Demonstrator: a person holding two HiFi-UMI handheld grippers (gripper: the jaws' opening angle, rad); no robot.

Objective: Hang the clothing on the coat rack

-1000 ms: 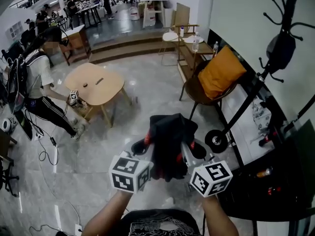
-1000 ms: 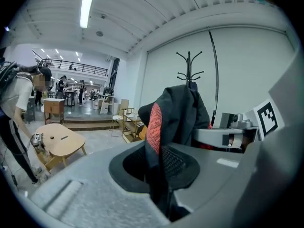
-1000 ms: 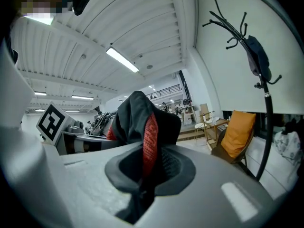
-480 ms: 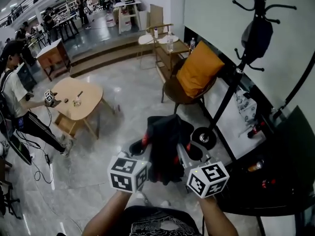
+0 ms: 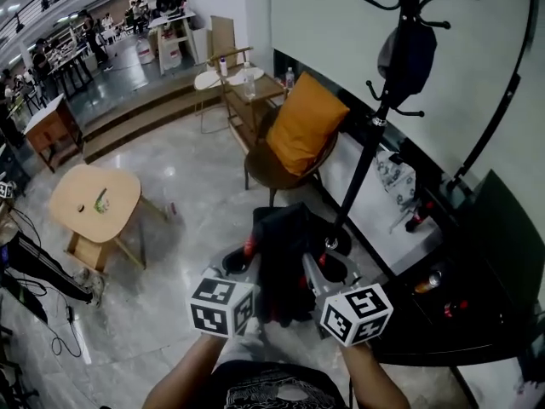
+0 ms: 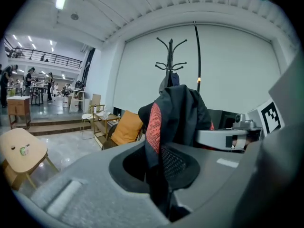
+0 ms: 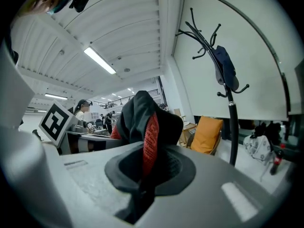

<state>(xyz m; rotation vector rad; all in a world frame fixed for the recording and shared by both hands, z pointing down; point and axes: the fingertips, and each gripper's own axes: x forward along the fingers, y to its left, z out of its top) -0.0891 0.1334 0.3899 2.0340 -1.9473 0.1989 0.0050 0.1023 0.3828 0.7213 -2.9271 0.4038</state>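
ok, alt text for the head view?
Seen from above, the left claw and right claw, held side by side, both grip a bunched dark garment. Ahead to the right stands a black coat rack with a dark item hanging on it, next to a chair with an orange cushion.

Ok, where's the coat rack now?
Head view, upper right: the coat rack stands by the wall, beside the orange-cushioned chair, base just beyond the held garment.
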